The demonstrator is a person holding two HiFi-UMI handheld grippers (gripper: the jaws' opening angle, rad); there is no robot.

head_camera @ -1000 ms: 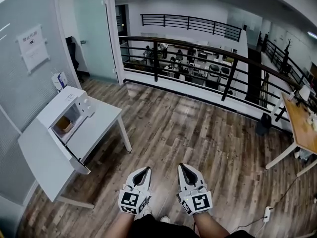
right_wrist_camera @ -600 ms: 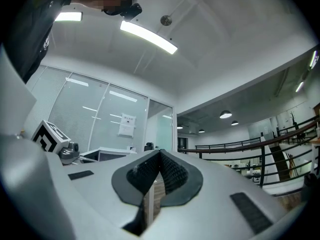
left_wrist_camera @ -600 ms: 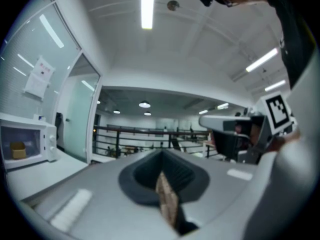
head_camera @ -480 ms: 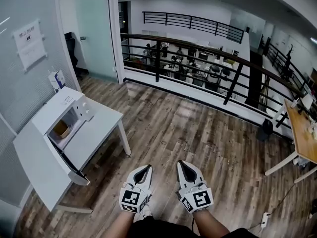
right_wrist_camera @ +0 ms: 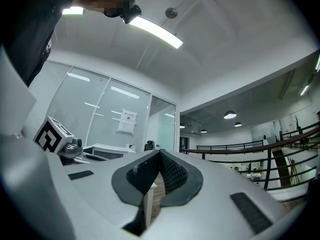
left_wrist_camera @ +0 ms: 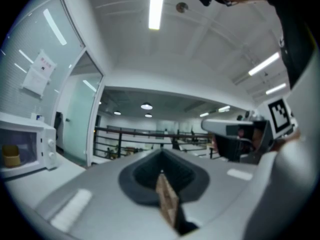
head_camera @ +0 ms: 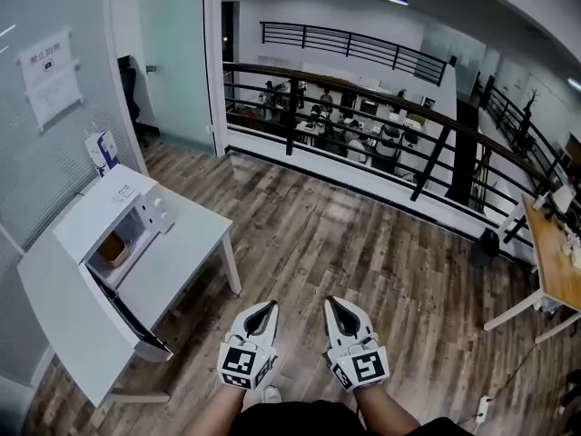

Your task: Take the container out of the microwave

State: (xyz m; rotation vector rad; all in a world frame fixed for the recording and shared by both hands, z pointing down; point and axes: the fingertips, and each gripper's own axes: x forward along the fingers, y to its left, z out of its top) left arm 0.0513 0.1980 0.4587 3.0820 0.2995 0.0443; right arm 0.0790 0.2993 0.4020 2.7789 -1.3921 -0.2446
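A white microwave [head_camera: 107,209] stands on a white table [head_camera: 189,242] at the left, its door [head_camera: 136,321] swung open. Inside sits a tan container [head_camera: 113,249]. In the left gripper view the microwave [left_wrist_camera: 30,134] and the container [left_wrist_camera: 11,155] show at the far left edge. Both grippers hang low in front of me over the wood floor, well to the right of the table. My left gripper [head_camera: 264,308] [left_wrist_camera: 161,157] is shut and holds nothing. Beside it my right gripper [head_camera: 333,303] [right_wrist_camera: 160,153] is shut and holds nothing too.
A glass wall [head_camera: 54,125] with a paper notice runs behind the table. A black railing [head_camera: 363,98] crosses the far side above a lower office floor. A wooden desk [head_camera: 554,243] stands at the right edge. Wood floor [head_camera: 363,234] lies between.
The view has moved forward over the floor: the table and microwave look a little nearer and lower at the left. Both grippers keep their place in the head view and stay shut.
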